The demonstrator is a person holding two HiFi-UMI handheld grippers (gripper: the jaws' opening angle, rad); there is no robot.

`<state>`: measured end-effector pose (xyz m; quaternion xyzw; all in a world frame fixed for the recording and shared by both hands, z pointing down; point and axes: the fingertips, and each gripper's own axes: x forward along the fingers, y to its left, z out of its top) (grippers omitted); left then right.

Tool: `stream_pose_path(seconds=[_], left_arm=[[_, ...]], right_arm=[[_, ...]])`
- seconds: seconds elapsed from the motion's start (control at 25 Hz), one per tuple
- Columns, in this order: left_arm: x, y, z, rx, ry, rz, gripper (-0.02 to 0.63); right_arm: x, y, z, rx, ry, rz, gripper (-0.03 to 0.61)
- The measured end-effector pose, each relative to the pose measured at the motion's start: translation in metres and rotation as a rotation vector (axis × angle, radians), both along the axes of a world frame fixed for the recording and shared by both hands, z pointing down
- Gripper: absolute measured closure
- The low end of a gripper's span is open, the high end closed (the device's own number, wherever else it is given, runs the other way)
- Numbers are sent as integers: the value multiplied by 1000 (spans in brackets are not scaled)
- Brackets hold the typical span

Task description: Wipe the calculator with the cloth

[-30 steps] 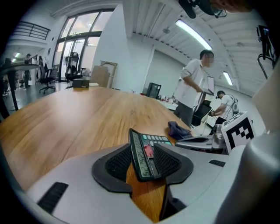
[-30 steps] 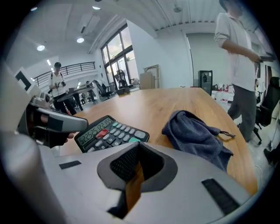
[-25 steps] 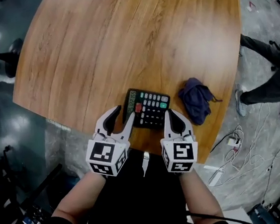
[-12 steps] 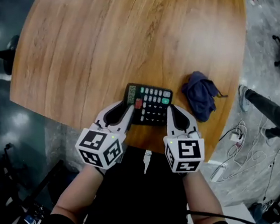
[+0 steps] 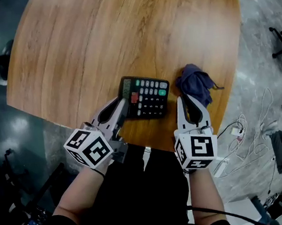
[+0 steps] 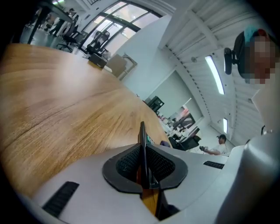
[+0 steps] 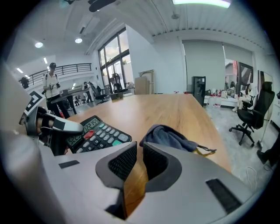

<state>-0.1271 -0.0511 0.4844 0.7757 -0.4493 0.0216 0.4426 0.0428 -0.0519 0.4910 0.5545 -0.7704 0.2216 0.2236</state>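
An open-plan office: a swivel chair point(image 7: 253, 109), tall windows point(image 7: 116, 57), a mezzanine railing point(image 7: 65, 68), and desks beyond the wooden table's point(image 5: 121, 35) far edge.

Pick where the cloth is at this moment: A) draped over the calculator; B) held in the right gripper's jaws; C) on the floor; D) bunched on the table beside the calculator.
D: the cloth lies bunched on the table beside the calculator, and the right gripper is shut and empty.
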Motion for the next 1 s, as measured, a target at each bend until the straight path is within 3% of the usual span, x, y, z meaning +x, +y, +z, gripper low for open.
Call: stream_pose_path(seconds=[0.2,0.28,0.4,0.6,1.0], left_arm=[[-3,-5,-12,7,18,-29,568],[-2,-9,-15,12,16,-33,568],[-3,-14,-16,20,19,-39,568],[2,-20,-7,28,3,-38,568],[7,-25,-4,34,-10,-24,568]], right_arm=[[22,-2,-15,14,22,19,548],[28,-6,-14,12,31,2,446],[33,-12,-2,1,123,-43,419],[29,-19,24,20,235,-125,417],[23,-17,26,51,258,-214,436]])
